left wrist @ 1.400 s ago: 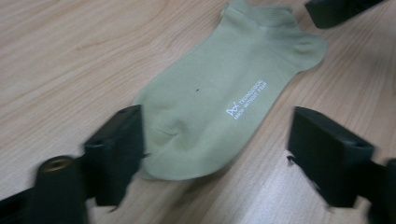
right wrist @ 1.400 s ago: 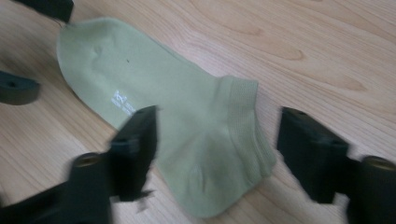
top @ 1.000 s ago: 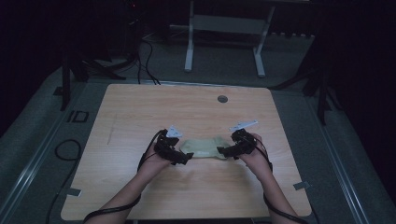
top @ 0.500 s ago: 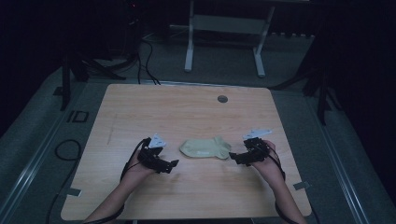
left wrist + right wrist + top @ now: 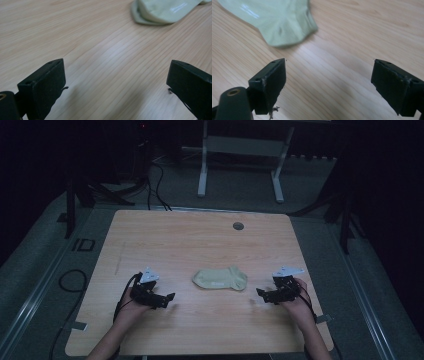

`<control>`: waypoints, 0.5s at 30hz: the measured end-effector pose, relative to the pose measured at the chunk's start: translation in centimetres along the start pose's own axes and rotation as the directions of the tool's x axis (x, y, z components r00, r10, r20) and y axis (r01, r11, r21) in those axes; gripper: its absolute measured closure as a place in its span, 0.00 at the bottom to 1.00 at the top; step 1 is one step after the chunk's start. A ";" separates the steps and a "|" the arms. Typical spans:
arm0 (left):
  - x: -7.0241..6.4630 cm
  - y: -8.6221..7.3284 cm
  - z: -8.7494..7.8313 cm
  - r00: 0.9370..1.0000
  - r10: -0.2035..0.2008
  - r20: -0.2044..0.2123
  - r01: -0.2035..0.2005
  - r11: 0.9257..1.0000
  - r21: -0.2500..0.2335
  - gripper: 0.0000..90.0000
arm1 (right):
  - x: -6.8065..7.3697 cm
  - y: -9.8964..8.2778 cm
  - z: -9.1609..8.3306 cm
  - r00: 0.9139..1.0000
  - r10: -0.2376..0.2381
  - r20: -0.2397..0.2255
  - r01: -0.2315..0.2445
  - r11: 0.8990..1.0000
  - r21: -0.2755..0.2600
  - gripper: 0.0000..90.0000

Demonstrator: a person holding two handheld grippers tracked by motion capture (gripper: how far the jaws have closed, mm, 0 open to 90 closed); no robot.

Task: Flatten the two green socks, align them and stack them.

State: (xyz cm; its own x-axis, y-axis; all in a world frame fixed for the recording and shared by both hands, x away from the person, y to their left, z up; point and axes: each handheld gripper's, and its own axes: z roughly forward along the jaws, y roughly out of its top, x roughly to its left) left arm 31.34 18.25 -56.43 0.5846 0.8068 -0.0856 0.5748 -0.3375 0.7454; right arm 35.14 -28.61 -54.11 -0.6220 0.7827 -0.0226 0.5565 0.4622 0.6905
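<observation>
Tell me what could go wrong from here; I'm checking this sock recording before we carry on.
The folded sock lies loose on the smooth table, so it might slide or unfold if a single jaw nudges it. Both the left hand-held gripper and the right hand-held gripper sit low with jaws open, apart from the sock; closing there would probably grasp nothing or scrape the wood.

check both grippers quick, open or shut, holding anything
Left gripper: open, empty.
Right gripper: open, empty, apart from the pale green cloth sock.

left hand-held gripper drew back from sock | right hand-held gripper likewise | both spread wide
</observation>
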 end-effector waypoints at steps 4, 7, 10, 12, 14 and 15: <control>0.5 -0.8 -0.7 1.000 -0.017 -0.020 0.017 1.000 -0.002 0.02 | -0.6 -1.0 -0.3 1.000 0.024 0.017 -0.024 1.000 0.002 0.14; 0.8 -1.3 -1.3 0.999 -0.024 -0.028 0.024 1.000 -0.009 0.02 | -1.1 -1.7 -0.5 0.999 0.038 0.029 -0.038 0.999 -0.002 0.15; 1.1 -1.8 -1.9 0.999 -0.024 -0.036 0.024 1.000 -0.002 0.02 | -1.6 -2.4 -0.7 0.997 0.057 0.045 -0.057 0.998 -0.003 0.15; 1.4 -2.1 -2.3 0.998 -0.036 -0.043 0.036 0.999 -0.004 0.02 | -1.9 -2.9 -1.0 0.996 0.077 0.052 -0.076 0.997 -0.011 0.15; 1.7 -2.6 -2.8 0.998 -0.043 -0.053 0.042 0.999 -0.016 0.02 | -2.2 -3.4 -1.3 0.994 0.090 0.061 -0.089 0.996 -0.016 0.15; 1.9 -2.8 -3.0 0.997 -0.055 -0.053 0.054 0.998 -0.027 0.02 | -2.4 -3.6 -1.5 0.993 0.098 0.063 -0.097 0.995 -0.018 0.15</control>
State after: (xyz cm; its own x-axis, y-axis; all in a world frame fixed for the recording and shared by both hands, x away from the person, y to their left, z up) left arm 29.07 22.20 -56.70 0.5211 0.8486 -0.0913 0.5899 -0.2808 0.7571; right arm 33.75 -32.78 -55.47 -0.5286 0.8489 0.0002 0.6043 0.3761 0.7024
